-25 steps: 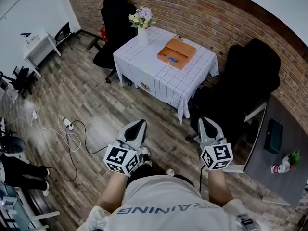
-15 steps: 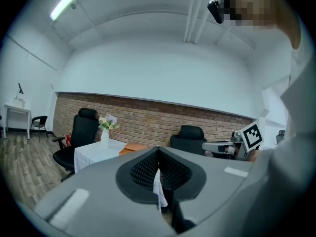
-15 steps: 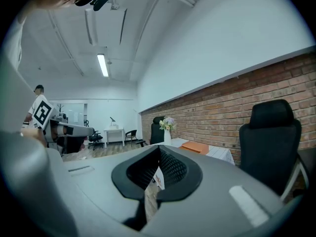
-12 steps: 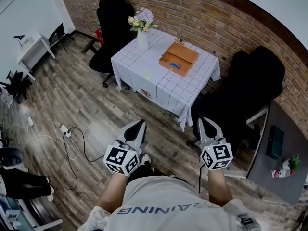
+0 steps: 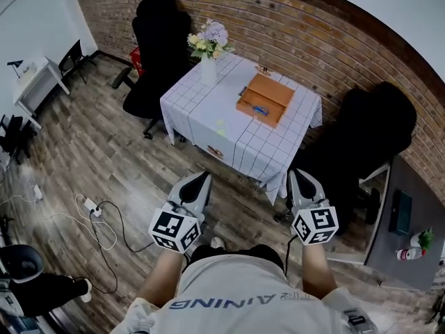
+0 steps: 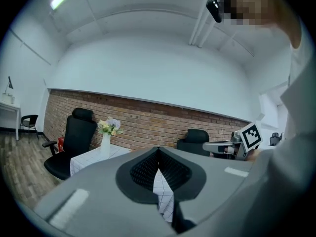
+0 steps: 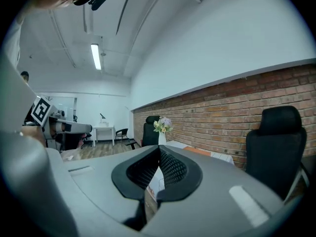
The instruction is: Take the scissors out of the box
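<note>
An open wooden box [image 5: 268, 97] lies on the white checked tablecloth [image 5: 215, 110], towards the brick wall. The blue-handled scissors [image 5: 261, 109] rest inside it. Both grippers are held level at waist height, well short of the table. My left gripper [image 5: 201, 177] [image 6: 158, 151] is shut with nothing between its jaws. My right gripper [image 5: 297, 175] [image 7: 159, 148] is shut and empty too. In the right gripper view the box [image 7: 198, 151] shows as an orange strip beyond the jaws; the scissors are hidden there.
A white vase of flowers [image 5: 208, 65] stands at the table's far left corner. Black office chairs sit to the table's left [image 5: 154, 44] and right [image 5: 379, 134]. Cables and a power strip [image 5: 94, 207] lie on the wooden floor. A grey desk [image 5: 400, 245] is at right.
The view has shifted toward the table, which now sits closer and more to the right. Both grippers keep their place in front of the person, still shut.
</note>
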A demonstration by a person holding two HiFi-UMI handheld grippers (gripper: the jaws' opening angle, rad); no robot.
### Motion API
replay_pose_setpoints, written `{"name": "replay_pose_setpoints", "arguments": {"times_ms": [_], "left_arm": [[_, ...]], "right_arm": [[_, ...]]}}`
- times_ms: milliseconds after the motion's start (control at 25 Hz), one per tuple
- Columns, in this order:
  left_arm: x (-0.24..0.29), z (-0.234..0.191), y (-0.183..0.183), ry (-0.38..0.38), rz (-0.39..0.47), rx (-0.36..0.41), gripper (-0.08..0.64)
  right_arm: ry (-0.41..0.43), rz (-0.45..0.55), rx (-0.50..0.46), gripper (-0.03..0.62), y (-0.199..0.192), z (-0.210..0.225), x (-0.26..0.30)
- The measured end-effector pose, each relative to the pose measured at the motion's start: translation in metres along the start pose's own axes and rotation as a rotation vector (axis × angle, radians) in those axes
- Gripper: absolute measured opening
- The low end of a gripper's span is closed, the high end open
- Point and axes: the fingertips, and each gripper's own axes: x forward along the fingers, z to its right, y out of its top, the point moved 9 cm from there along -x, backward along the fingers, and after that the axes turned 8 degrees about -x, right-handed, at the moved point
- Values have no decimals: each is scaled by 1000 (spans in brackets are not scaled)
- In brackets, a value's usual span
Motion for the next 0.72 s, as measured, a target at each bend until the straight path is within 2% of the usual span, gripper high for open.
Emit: {"name": "replay_pose_setpoints", "arguments": {"times_ms": [240, 440, 720], "left_arm": [[12, -36, -2, -20, -28, -40, 2], [29, -57, -2, -25, -41, -58, 2], [70, -97, -1, 38, -50, -71, 2]], "right_arm": [[15, -55, -17, 15, -1, -16, 35], [22, -78, -16, 15, -3, -8, 66], [63, -88, -1, 15, -11, 14, 135]]}}
